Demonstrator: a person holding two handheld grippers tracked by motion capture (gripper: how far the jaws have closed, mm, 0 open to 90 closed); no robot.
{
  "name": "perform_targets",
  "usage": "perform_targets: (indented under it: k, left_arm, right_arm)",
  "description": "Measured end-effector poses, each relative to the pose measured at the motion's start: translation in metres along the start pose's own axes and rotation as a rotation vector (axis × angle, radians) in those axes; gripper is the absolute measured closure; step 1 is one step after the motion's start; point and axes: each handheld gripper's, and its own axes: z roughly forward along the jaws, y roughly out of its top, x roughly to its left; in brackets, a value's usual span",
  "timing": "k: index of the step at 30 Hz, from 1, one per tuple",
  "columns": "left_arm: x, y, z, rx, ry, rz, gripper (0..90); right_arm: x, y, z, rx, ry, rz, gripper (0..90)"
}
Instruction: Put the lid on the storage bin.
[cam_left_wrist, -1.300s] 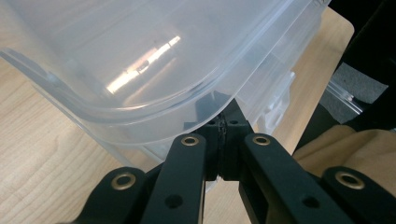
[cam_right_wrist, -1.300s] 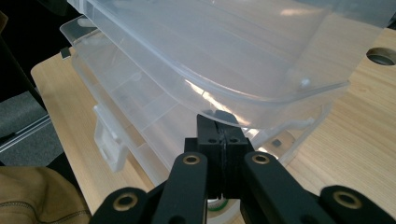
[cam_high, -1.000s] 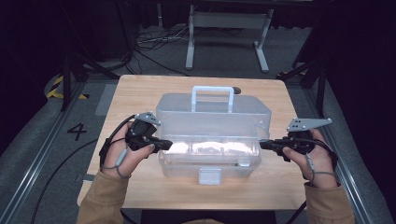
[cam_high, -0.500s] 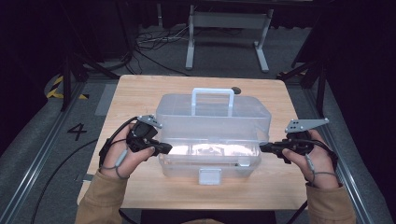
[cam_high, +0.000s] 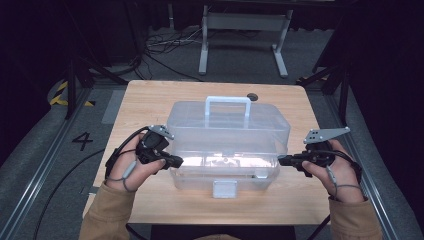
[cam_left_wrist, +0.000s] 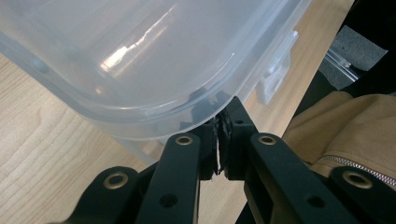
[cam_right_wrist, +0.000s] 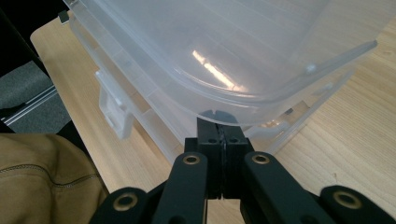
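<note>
Table (cam_high: 150, 100) is carrying a big translucent box (cam_high: 227, 150) at its centre. Box is taking up most of the mid area, handle (cam_high: 228, 102) on its far top, white latch (cam_high: 224, 188) hanging at its near front wall. Lid (cam_high: 227, 125) looks to be sitting a bit raised off the base at the near edge, w/ light showing in the gap, so I judge the step in hand is lifting the lid open.

Left gripper (cam_high: 175, 161) is sitting at the box's left near corner, right gripper (cam_high: 281, 160) at its right near corner. In the left gripper view the jaws are pressed together, tips tucked under the lid rim (cam_left_wrist: 187, 109); can't tell if any plastic is pinched betw. them. In the right gripper view, same: jaws are closed tight against each other, tips just under the lid rim (cam_right_wrist: 224, 105), not clamping it as far as I can see.

To do it well, prob.: raise both sides evenly so the lid isn't twisting, keep tips hooked under the rim and not slipping out, and watch the base isn't coming up w/ the lid, since the latch looks undone but is small in view.
</note>
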Motion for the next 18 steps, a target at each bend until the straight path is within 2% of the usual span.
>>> perform_targets:
  k: [10, 18]
  left_arm:
    - [-0.002, 0.000, -0.001, -0.003, 0.006, 0.002, 84.5]
    - [-0.005, -0.003, -0.012, -0.040, 0.012, -0.004, 86.1]
  right_arm:
    - [0.001, 0.000, -0.001, 0.001, -0.007, -0.002, 90.0]
    - [0.002, 0.001, -0.006, -0.012, -0.022, -0.006, 90.0]
